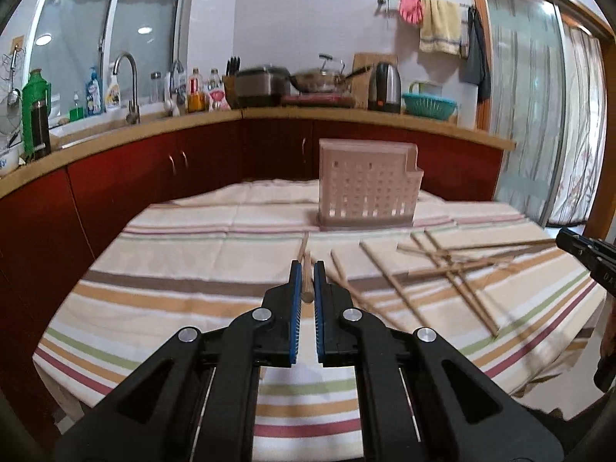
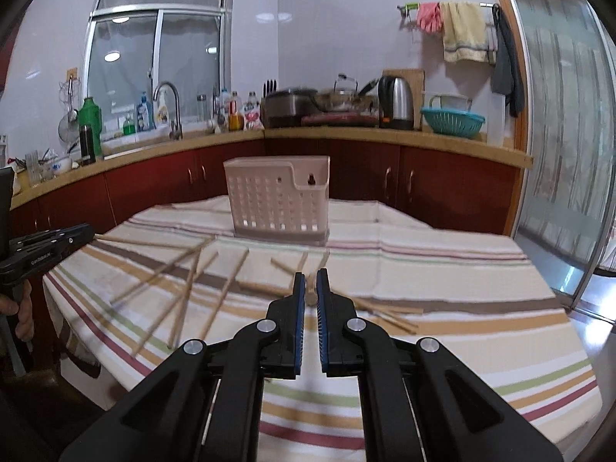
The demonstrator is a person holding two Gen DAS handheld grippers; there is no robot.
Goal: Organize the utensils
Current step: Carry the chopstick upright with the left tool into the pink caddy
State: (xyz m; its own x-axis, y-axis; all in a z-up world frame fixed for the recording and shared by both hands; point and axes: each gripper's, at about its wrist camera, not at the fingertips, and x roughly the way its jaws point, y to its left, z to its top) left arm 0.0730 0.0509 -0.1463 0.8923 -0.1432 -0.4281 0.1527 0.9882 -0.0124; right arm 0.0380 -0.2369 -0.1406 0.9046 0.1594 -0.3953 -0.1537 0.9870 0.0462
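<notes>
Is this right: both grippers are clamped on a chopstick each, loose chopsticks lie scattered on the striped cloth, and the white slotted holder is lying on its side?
Not quite. The holder stands upright on the striped cloth, as the right wrist view shows. The rest holds: the left gripper is shut on a chopstick, the right gripper on another, and loose chopsticks lie scattered.

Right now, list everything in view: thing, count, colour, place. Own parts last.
Chopsticks: several, count unclear, tan wood, scattered loose on cloth.
Held chopstick: one, tan, in left gripper.
Held chopstick: one, tan, in right gripper.
Utensil holder: one, pale pink, far side of table.
Tablecloth: one, cream striped, covering table.
Kettle: one, steel and black, counter.
Colander: one, teal, counter.
Left gripper: black, shut.
Right gripper: black, shut.
</notes>
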